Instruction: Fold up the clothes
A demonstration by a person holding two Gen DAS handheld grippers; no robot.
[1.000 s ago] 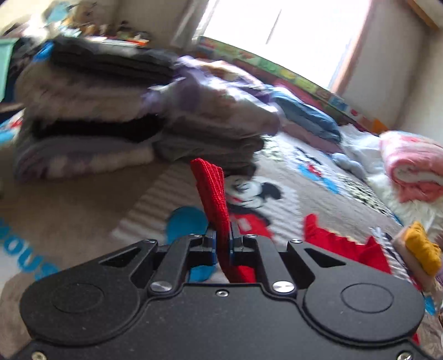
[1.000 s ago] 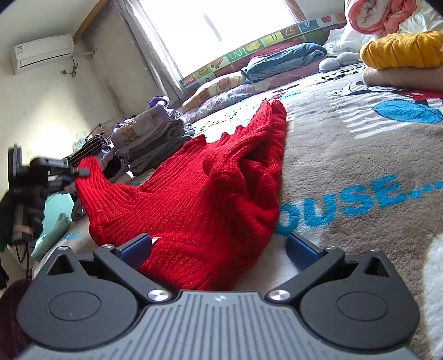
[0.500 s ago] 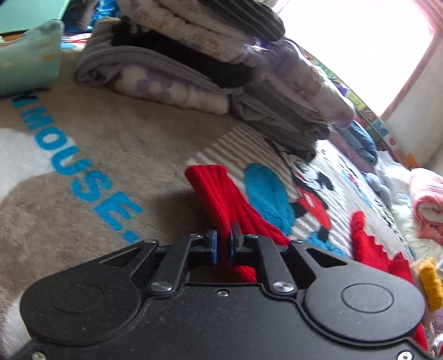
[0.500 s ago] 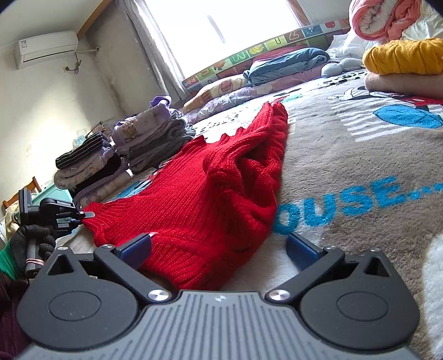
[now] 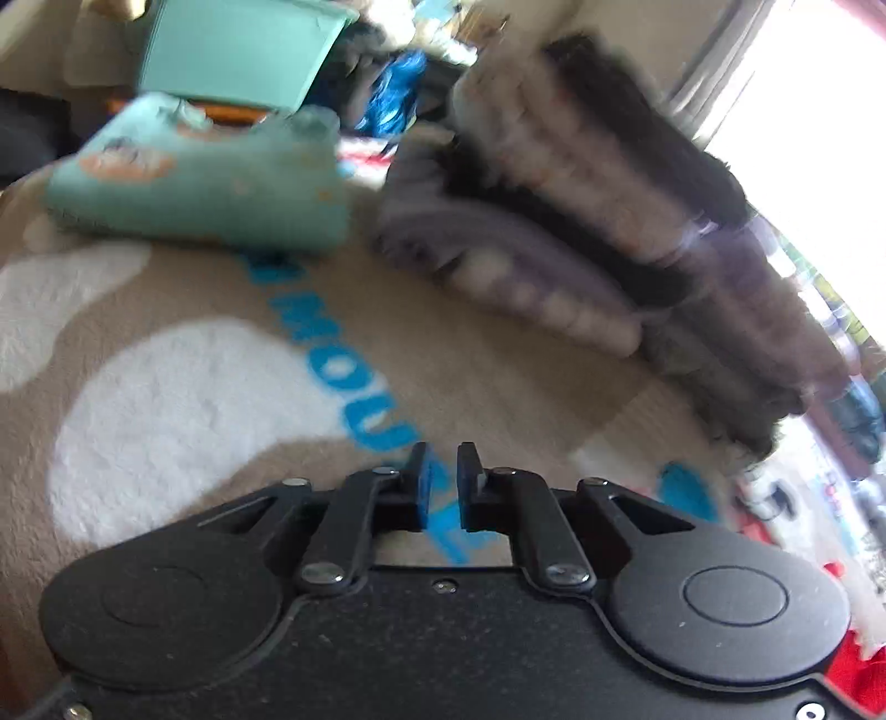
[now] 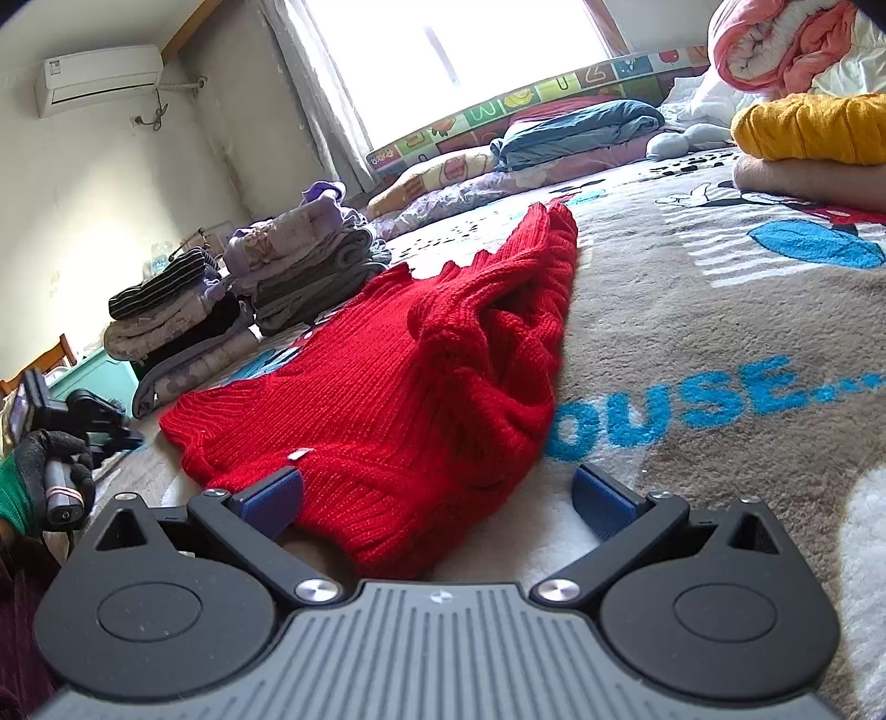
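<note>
A red knit sweater lies spread on the beige printed blanket, its ribbed hem nearest the right wrist camera. My right gripper is open wide, low over the blanket, with the hem bunched between its blue pads. My left gripper is slightly open with nothing between its fingers, over the blue lettering of the blanket. Only a scrap of the sweater shows at the lower right of the left wrist view. In the right wrist view a gloved hand holds the left gripper just left of the sweater's sleeve end.
Two stacks of folded clothes stand behind the sweater; one stack looms close in the left wrist view beside a teal folded item. A yellow knit and a pink bundle lie at the far right.
My left gripper lowered the red sleeve to the blanket, let go of it and drew back to the left. The right gripper has stayed open at the hem.
</note>
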